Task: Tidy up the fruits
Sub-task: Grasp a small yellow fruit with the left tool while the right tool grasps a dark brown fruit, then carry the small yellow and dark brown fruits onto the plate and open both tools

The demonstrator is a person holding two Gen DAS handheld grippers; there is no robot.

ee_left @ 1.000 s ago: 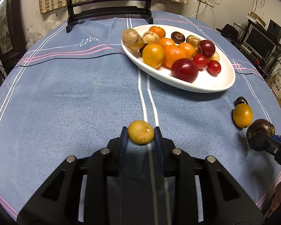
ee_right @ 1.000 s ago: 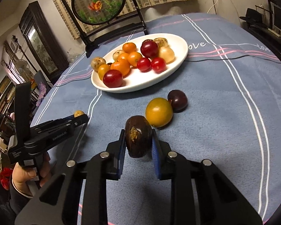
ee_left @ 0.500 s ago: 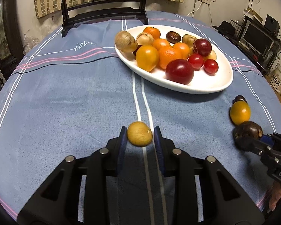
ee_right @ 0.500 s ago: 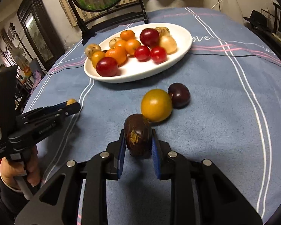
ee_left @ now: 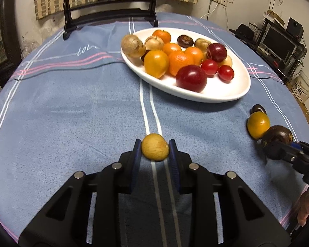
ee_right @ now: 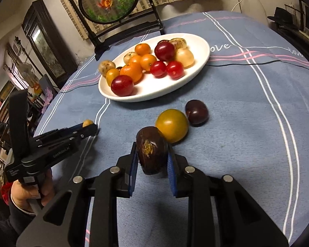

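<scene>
My left gripper (ee_left: pixel 155 151) is shut on a small tan round fruit (ee_left: pixel 155 147), lifted just off the blue tablecloth. My right gripper (ee_right: pixel 152 157) is shut on a dark brown wrinkled fruit (ee_right: pixel 151 149) with a yellow split in its skin. A white oval plate (ee_left: pixel 222 94) (ee_right: pixel 193 70) sits beyond both, piled with several oranges, red plums, cherry tomatoes and pale fruits. On the cloth beside the right gripper lie a yellow-orange fruit (ee_right: pixel 172 125) (ee_left: pixel 258 124) and a dark plum (ee_right: pixel 196 112) (ee_left: pixel 258 109). Each gripper shows in the other's view, the left gripper (ee_right: pixel 88 126) and the right gripper (ee_left: pixel 276 142).
A round framed goldfish screen on a black stand (ee_right: pixel 111 0) stands at the table's far edge. A person's hand (ee_right: pixel 31 191) holds the left gripper's handle. Shelves with a monitor (ee_left: pixel 278 41) lie past the table's right edge. A black cable (ee_right: pixel 257 62) crosses the cloth.
Both grippers have lifted slightly with their fruits held. The dark fruit now hangs in front of the yellow-orange one. The views have shifted a little toward the plate.
</scene>
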